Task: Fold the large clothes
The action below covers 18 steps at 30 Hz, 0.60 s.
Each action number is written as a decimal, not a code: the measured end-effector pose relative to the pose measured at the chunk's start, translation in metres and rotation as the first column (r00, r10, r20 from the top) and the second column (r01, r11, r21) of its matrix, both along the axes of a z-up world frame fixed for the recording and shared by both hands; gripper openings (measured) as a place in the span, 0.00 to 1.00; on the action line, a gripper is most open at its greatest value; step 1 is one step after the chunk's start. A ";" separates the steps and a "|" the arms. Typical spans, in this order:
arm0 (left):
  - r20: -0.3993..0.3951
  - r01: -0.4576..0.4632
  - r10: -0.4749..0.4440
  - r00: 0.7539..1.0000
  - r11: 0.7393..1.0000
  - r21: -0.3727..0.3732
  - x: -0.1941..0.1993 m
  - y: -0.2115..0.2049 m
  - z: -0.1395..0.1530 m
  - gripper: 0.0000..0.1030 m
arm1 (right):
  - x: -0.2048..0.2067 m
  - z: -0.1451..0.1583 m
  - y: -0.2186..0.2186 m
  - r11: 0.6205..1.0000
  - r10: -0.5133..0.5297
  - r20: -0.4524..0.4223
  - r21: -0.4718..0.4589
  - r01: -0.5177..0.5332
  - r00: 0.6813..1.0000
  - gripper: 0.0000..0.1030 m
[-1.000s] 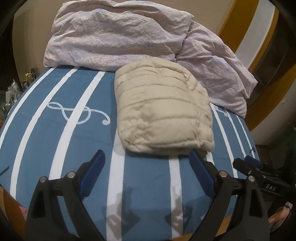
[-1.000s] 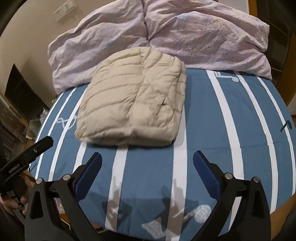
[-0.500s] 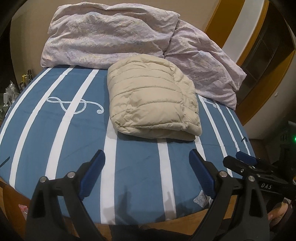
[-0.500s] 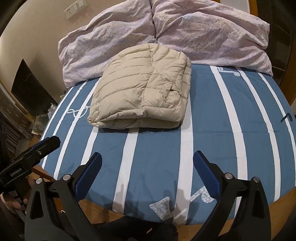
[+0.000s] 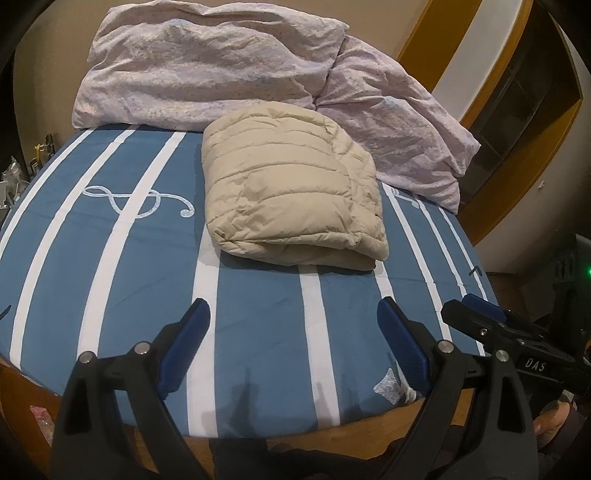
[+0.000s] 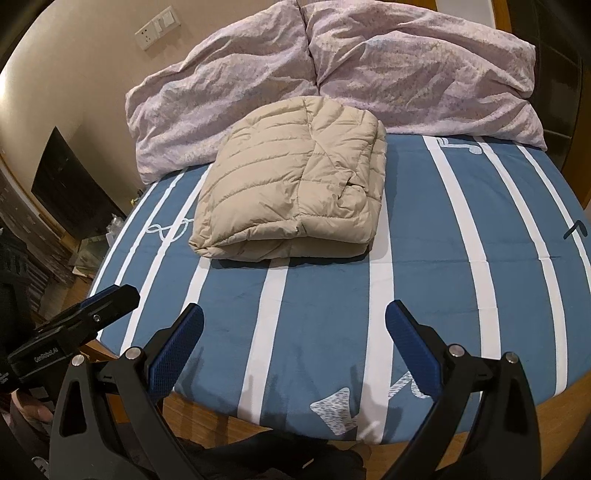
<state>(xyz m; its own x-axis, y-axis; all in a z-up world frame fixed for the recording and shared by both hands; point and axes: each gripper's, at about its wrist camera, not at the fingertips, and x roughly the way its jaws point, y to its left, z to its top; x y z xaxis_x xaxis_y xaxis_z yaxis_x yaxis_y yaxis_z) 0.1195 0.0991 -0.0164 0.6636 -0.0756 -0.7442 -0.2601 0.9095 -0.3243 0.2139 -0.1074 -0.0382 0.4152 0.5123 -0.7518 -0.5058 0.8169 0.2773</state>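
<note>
- Nearest the foot of the bed, left gripper (image 5: pixel 293 325) hovers over the sheet edge, jaws wide apart, nothing between them; blue pads face each other.
- Right gripper (image 6: pixel 294 325) just beside it, same height, jaws also spread wide and empty.
- Each gripper shows in the other's view: right one at the right edge of the left wrist view, with part of a hand (image 5: pixel 554 424) under it; left one at the left edge of the right wrist view.
- Wooden bed frame (image 6: pixel 207 410) visible below the sheet edge, dark fabric at the very bottom of both views.
- Bed sheet (image 5: pixel 258 332) blue with white stripes, a white treble clef (image 5: pixel 136 199) printed left of centre, music-note prints near the foot.
- Beige puffer jacket (image 5: pixel 291 195) lies folded into a thick rectangular bundle mid-bed, beyond both grippers, not touched by either; folded edge faces the foot.
- Jacket's far end just meets the crumpled lilac duvet (image 6: pixel 332 74), which is heaped across the head of the bed.
- Beige wall behind, with a switch plate (image 6: pixel 157 27) upper left in the right wrist view.
- Dark screen (image 6: pixel 70 188) against the left wall; wooden-trimmed shelf opening (image 5: pixel 517 107) at right.
</note>
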 end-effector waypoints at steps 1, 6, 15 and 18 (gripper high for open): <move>0.002 0.000 0.000 1.000 1.000 -0.001 0.000 0.000 0.000 0.89 | -0.001 0.001 0.000 1.000 0.001 0.002 0.005 -0.001 1.000 0.97; 0.001 0.000 0.000 1.000 1.000 0.000 -0.001 0.000 0.000 0.89 | -0.001 0.000 0.000 1.000 0.002 0.001 0.010 -0.002 1.000 0.97; -0.011 -0.001 0.001 1.000 1.000 -0.007 0.001 0.001 -0.001 0.89 | -0.001 -0.002 0.002 1.000 0.002 -0.011 0.013 -0.001 1.000 0.97; -0.013 0.000 0.000 1.000 1.000 -0.006 0.002 0.001 -0.001 0.89 | 0.000 -0.003 0.003 1.000 0.005 -0.013 0.011 -0.005 1.000 0.97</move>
